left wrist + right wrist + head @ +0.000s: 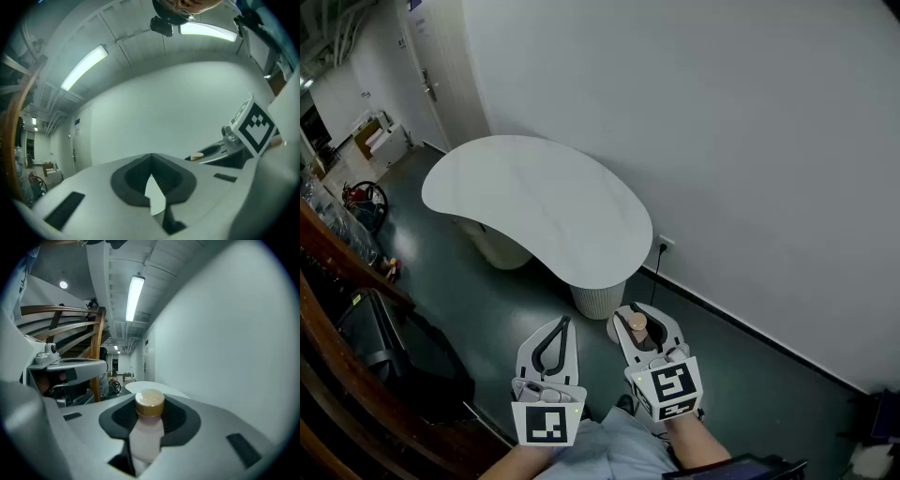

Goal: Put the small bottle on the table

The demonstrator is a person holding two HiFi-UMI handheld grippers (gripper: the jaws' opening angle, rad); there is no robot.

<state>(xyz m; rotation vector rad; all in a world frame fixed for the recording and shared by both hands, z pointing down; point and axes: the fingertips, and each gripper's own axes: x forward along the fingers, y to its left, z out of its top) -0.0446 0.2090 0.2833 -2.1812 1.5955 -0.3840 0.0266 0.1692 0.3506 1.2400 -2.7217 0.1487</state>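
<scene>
This looks like a hallway in an office building. A long white wall (722, 141) runs beside a dark floor (459, 300). A curvy white table (534, 211) stands there. There is a wooden stair rail (96, 352), a door (445, 66), and long ceiling lights (134, 291).

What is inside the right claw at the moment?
The small bottle, pale with a gold cap, stands clamped in the right claw. Its base is covered by the claw's body.
</scene>
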